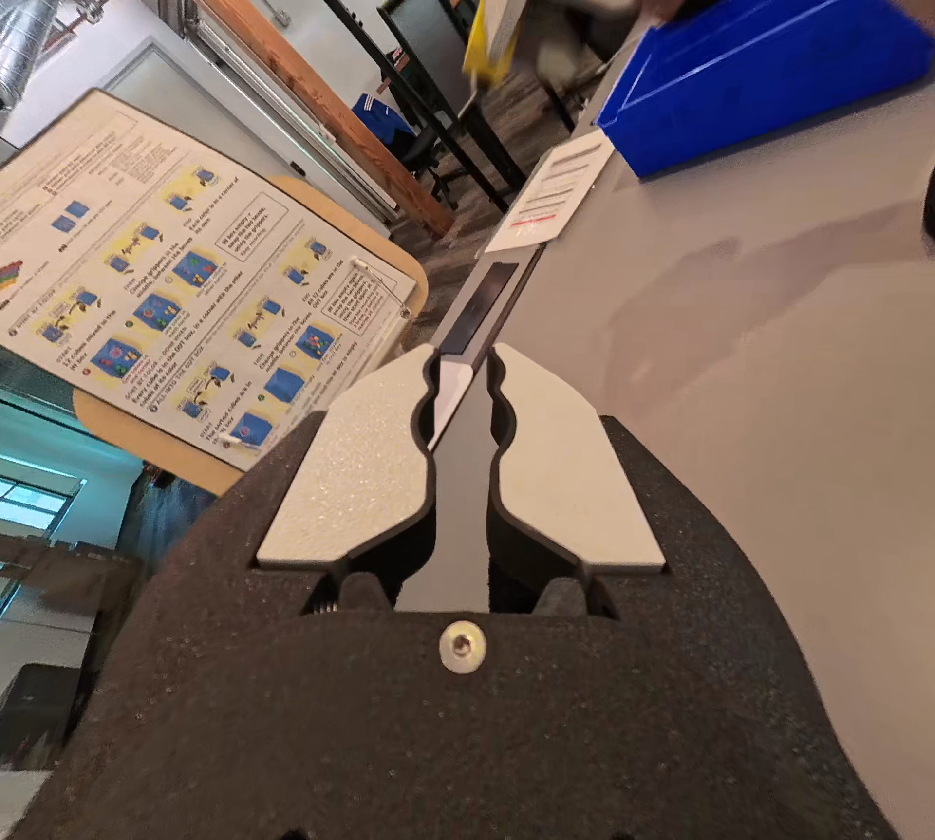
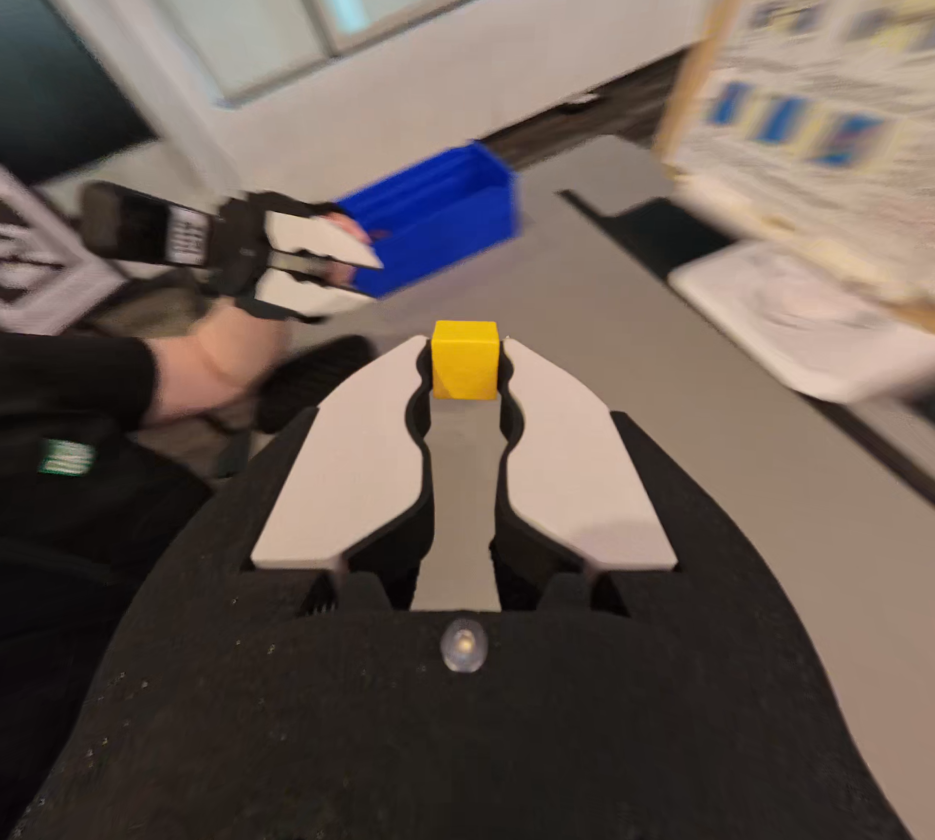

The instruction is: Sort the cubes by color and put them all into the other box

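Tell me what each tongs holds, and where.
Right tongs pinch a yellow cube by its two opposite side faces, at the tips. Left tongs hold nothing.

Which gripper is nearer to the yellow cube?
The right gripper: the yellow cube sits clamped between its fingertips. The left gripper is farther off, at the blue box, apart from the cube.

grey table (image 1: 759,360) | blue box (image 1: 789,72) | paper sheet (image 1: 551,193)

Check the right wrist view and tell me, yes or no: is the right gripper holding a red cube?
No. The cube pinched at the tips of the right gripper is yellow, not red.
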`<state>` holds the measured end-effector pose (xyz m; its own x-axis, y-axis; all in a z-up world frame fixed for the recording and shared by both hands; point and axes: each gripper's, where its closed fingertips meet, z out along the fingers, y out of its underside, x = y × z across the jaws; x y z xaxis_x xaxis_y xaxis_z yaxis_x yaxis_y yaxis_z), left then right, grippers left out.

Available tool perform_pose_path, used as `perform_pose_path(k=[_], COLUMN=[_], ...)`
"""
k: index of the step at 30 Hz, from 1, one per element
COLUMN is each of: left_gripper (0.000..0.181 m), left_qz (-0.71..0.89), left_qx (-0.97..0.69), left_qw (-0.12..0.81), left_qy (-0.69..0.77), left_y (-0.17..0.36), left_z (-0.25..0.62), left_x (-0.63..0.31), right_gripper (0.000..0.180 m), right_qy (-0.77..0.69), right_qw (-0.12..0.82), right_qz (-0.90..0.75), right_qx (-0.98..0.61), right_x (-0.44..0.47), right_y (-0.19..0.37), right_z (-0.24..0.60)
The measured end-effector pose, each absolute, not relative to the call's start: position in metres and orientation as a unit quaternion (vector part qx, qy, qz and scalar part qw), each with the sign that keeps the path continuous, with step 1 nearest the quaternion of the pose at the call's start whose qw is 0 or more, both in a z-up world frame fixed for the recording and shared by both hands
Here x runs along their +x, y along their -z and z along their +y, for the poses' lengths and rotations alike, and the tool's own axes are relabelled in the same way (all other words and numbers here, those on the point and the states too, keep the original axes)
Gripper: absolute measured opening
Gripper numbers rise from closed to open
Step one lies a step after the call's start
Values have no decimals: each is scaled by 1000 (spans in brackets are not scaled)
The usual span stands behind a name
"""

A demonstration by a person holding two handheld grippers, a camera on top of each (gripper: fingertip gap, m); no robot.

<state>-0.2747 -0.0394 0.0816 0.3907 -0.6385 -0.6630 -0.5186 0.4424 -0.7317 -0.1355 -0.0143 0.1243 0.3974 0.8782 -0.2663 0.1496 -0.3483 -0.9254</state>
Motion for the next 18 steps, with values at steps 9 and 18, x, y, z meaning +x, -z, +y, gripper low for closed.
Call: perform_pose_path(k=[9, 18], left_gripper=[14, 15], left_qz=[552, 545], left_qx=[-546, -565], left_qw=[630, 620], left_qy=[30, 14], left_y=[-59, -54], left_z=[-52, -48], left_x=[-293, -302], right_gripper=[22, 61], right_qy=[-148, -176], right_qw=[499, 591], right_qz=[-6, 103], right_qx=[-854, -781], right_x=[165, 221], right_y=[-48, -56], right_z=[-58, -66])
